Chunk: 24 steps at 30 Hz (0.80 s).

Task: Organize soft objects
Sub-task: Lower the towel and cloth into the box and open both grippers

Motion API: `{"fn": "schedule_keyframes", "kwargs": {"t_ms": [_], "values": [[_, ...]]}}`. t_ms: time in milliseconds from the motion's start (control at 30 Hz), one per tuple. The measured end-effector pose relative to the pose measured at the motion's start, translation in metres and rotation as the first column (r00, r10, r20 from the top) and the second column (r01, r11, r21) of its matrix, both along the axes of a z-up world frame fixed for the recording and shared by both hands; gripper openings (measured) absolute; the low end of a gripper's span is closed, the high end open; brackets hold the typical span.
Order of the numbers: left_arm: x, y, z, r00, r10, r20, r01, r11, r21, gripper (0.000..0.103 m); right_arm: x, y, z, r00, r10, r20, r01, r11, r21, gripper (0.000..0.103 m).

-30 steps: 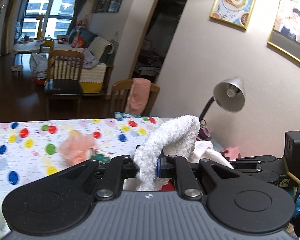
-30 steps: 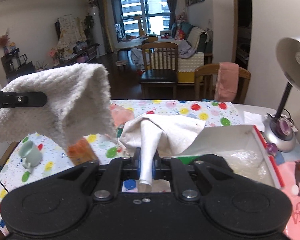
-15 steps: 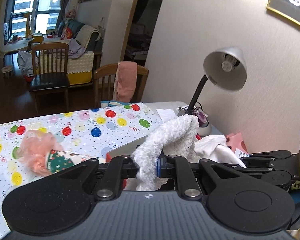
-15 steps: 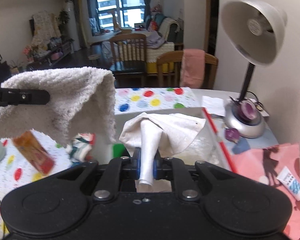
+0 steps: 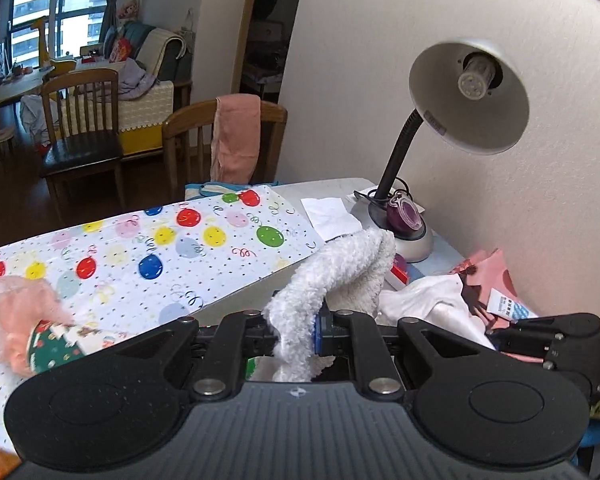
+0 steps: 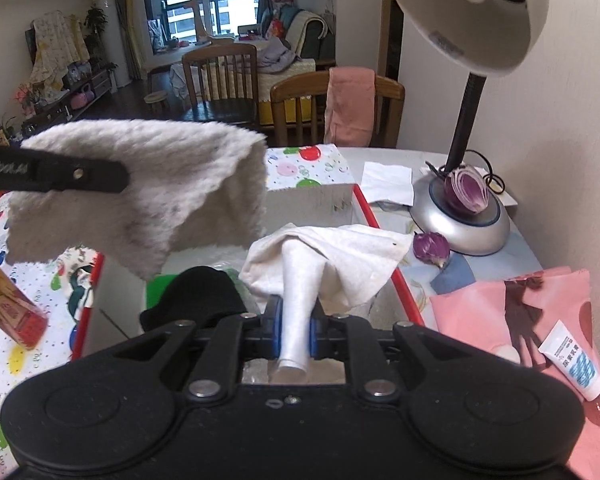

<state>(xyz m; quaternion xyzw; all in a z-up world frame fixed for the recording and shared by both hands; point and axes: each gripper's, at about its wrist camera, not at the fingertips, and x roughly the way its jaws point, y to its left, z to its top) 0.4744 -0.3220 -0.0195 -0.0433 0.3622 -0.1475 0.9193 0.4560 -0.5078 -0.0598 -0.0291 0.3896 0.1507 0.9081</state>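
My left gripper [image 5: 296, 334] is shut on a fluffy white towel [image 5: 340, 272]; in the right wrist view the same towel [image 6: 140, 192] hangs from the left gripper's finger [image 6: 60, 170] above the box's left side. My right gripper [image 6: 295, 330] is shut on a thin white cloth [image 6: 324, 256] and holds it over the white red-rimmed box [image 6: 312, 196]. A black soft item [image 6: 200, 296] lies inside the box. The white cloth also shows in the left wrist view [image 5: 432, 300], with the right gripper [image 5: 548, 340] beside it.
A grey desk lamp [image 6: 464, 216] stands right of the box, close to the wall, its shade [image 6: 472, 8] overhead. A purple onion piece [image 6: 431, 248], pink paper [image 6: 520, 304] and a tube [image 6: 572, 360] lie at right. An orange packet [image 6: 8, 304] lies left. Pink fluff and a green cup [image 5: 48, 344] sit on the balloon tablecloth [image 5: 160, 248].
Both grippers have moved forward and to the right with their cloths, toward the lamp. They now hang over the box. Both grips are unchanged.
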Motion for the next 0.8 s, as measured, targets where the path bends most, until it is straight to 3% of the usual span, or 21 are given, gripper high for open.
{"fn": "schedule_keyframes", "kwargs": {"t_ms": [433,800], "values": [[0.05,-0.032,-0.044,0.997,-0.001,-0.079,0.01,0.994,0.106,0.013,0.03,-0.002,-0.038,0.997,0.022,-0.071,-0.024,0.999,-0.033,0.015],[0.06,-0.045,-0.076,0.986,-0.038,-0.164,0.068,0.981,0.18,0.013,0.036,-0.001,-0.05,0.994,0.039,-0.1,-0.043,0.999,-0.034,0.02]]}}
